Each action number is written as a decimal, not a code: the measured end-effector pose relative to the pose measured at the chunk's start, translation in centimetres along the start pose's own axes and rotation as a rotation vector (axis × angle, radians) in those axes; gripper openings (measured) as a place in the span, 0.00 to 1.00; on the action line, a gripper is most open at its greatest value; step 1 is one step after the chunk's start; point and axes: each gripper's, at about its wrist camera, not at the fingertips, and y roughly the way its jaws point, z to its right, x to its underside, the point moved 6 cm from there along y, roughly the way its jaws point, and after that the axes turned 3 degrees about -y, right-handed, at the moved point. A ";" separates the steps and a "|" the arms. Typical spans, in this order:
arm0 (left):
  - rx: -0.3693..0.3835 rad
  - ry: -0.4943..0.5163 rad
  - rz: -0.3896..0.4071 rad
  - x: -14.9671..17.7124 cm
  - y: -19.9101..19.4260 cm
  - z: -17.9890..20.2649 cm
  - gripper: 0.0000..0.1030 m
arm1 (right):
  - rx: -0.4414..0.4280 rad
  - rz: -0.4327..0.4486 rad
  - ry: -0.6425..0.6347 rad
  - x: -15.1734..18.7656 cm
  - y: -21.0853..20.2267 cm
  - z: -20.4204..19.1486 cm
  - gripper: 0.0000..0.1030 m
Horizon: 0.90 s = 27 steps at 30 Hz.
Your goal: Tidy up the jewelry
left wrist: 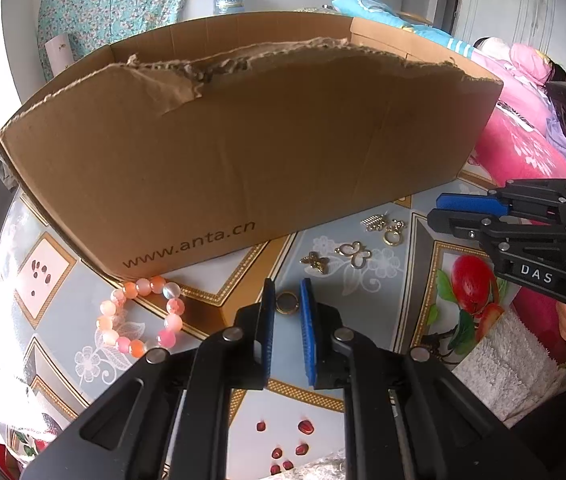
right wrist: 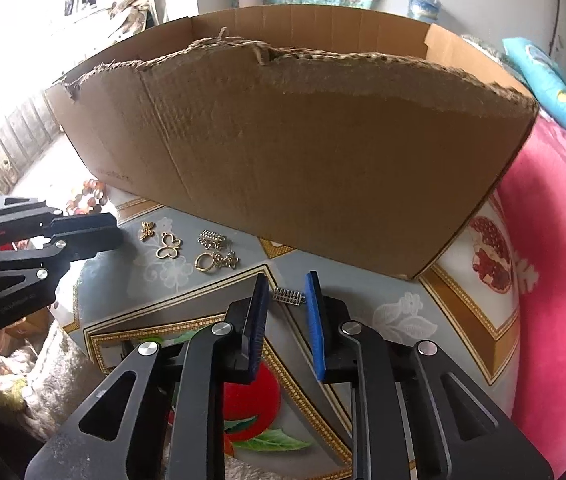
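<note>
My left gripper (left wrist: pixel 287 300) is shut on a small gold ring (left wrist: pixel 287 303), pinched between its blue pads just above the patterned table (left wrist: pixel 363 320). My right gripper (right wrist: pixel 288 294) is shut on a small silver comb-shaped charm (right wrist: pixel 289 295) at its fingertips, low over the table (right wrist: pixel 383 304). The right gripper (left wrist: pixel 435 210) also shows side-on at the right of the left wrist view, and the left gripper (right wrist: pixel 117 228) at the left of the right wrist view. Between them lie a gold butterfly (right wrist: pixel 147 230), an outline butterfly (right wrist: pixel 169 246), a comb charm (right wrist: pixel 211 238) and a ring charm (right wrist: pixel 205 262).
A big open cardboard box (left wrist: pixel 243 140) with a torn rim stands just behind the jewelry. A pink and orange bead bracelet (left wrist: pixel 139 316) lies front left of it. A white fluffy cloth (left wrist: pixel 503 360) and pink bedding (right wrist: pixel 555 240) border the table's right side.
</note>
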 end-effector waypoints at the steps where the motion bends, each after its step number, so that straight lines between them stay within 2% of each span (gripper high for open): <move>1: 0.000 0.000 0.000 0.0 0.0 0.0 0.11 | 0.001 -0.002 -0.002 0.0 0.0 -0.1 0.14; 8: -0.001 -0.005 0.003 0.0 -0.1 -0.1 0.11 | -0.005 -0.002 0.006 -0.3 0.2 -0.4 0.13; 14: -0.004 0.006 0.006 0.1 -0.1 0.0 0.12 | -0.024 0.000 0.022 -0.1 -0.7 1.1 0.12; 21: -0.002 0.024 0.008 0.3 -0.4 0.7 0.12 | -0.026 0.032 0.032 -0.2 -2.2 1.7 0.12; 27: 0.011 0.013 0.049 0.0 -2.2 1.0 0.12 | -0.032 0.078 0.015 -0.6 -4.4 1.6 0.12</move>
